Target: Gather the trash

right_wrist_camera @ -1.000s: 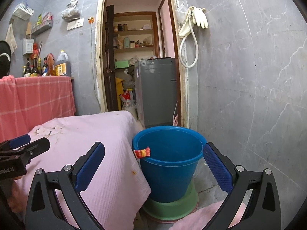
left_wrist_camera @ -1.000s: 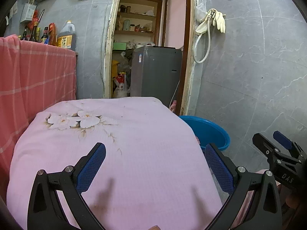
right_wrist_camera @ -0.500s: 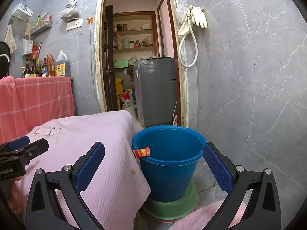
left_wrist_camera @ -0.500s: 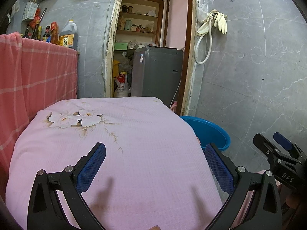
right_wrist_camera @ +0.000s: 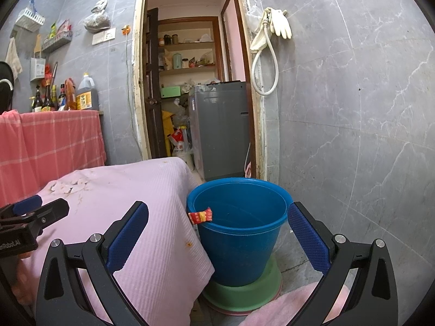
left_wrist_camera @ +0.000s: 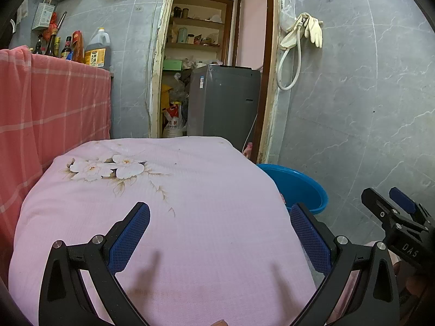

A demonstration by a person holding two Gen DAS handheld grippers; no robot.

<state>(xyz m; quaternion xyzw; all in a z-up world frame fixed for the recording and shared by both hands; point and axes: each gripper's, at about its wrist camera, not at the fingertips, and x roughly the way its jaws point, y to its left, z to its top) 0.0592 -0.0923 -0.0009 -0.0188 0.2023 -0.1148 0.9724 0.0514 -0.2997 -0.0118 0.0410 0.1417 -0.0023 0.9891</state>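
Left gripper (left_wrist_camera: 218, 235): jaws spread wide, nothing between them, hovering over the near part of the pink cloth.
Right gripper (right_wrist_camera: 217, 232): jaws likewise wide apart and empty, raised in front of the bucket, to the right of the table edge.
Pink cloth (left_wrist_camera: 168, 217): covers the table, with white flowers printed at its far left; its corner hangs down just beside the bucket.
Red wrapper (right_wrist_camera: 201, 215): the piece of trash, draped over the bucket's left rim, next to the cloth's edge.
Blue bucket (right_wrist_camera: 242, 247): upright on the floor to the right of the table, standing on a green base (right_wrist_camera: 244, 293).
Far side: an open doorway with a grey appliance (right_wrist_camera: 221, 127) inside; rubber gloves (right_wrist_camera: 278, 24) hang on the tiled wall to its right.
Far left: a red checked cloth (left_wrist_camera: 51, 108) with bottles above it.
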